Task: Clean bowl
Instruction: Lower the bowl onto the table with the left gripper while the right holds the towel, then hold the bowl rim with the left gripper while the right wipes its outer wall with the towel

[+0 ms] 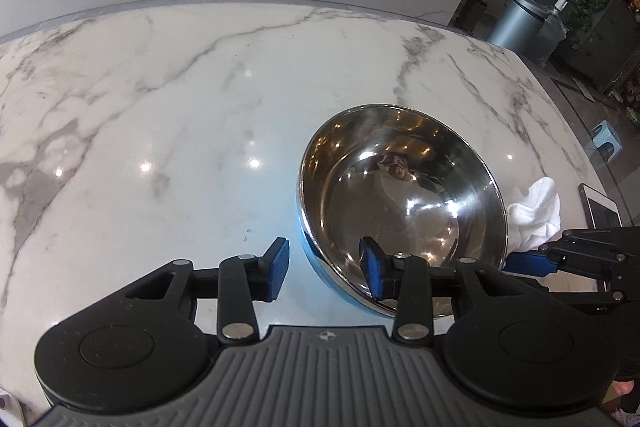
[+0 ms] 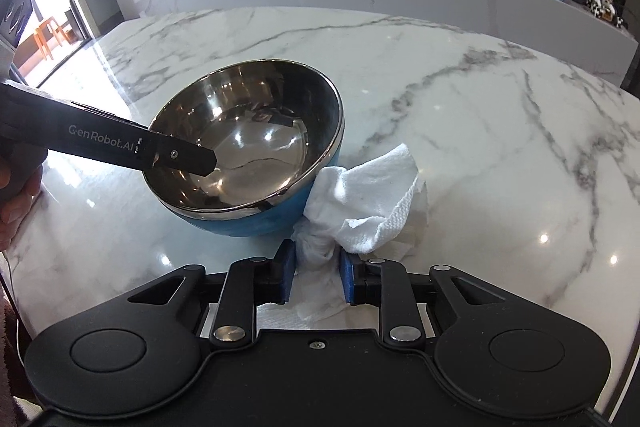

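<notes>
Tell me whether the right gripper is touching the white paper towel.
Touching. In the right wrist view the right gripper has both blue pads pressed against the bunched end of the white paper towel, with no gap either side.

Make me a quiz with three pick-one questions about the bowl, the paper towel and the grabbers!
1. Where is the paper towel?
A. inside the bowl
B. on the table beside the bowl
C. on the floor

2. What colour is the outside of the bowl?
A. red
B. green
C. blue

3. What is the right gripper doing?
A. pinching the paper towel
B. holding a spoon
C. hanging wide open over a bare table

Answers:
1. B: the towel lies on the marble table, against the bowl's side.
2. C: below the shiny metal rim the bowl's wall is blue.
3. A: its two blue pads press on a bunched end of the towel. The left gripper straddles the bowl's near rim, one finger inside and one outside, not squeezing it.
</notes>
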A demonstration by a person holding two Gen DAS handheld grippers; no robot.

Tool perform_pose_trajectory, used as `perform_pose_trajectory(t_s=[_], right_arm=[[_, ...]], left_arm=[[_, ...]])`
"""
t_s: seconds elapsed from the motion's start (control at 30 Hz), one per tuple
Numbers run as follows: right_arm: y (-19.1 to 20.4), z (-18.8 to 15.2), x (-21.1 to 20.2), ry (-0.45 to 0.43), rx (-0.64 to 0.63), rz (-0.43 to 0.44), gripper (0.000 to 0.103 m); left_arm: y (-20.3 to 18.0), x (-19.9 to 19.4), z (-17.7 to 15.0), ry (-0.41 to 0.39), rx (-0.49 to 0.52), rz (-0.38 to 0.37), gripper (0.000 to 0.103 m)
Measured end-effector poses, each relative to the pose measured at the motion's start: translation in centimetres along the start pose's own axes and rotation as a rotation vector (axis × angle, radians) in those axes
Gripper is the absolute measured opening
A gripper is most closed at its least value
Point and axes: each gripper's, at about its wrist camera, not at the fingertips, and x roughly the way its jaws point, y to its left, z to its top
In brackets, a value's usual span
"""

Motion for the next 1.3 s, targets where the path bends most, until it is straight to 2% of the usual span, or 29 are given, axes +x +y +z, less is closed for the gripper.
perform_pose_trajectory(t_s=[0.2,0.47,0.77,1.3], right_arm=[[0.2,0.1,0.0,-0.003,-0.022,-0.005,0.021],[-0.1,0.4,-1.0,-0.025,-0.013,0.009,0.018],[-1.1,1.3,-4.5,-0.116,0.026,0.042,0.017],[1.1,0.6,-0.9,-0.010,-0.052,0.057,0.017]], left_arm=[[-0.4,0.5,0.0,0.003,0.040,0.029,0.022],[-0.7,0.6,0.0,0.005,0.067,0.052,0.020],[-0.7,0.6,0.0,0.005,0.071,0.054,0.020],[-0.7,0.4,-0.3,0.006,0.078,0.068,0.020]])
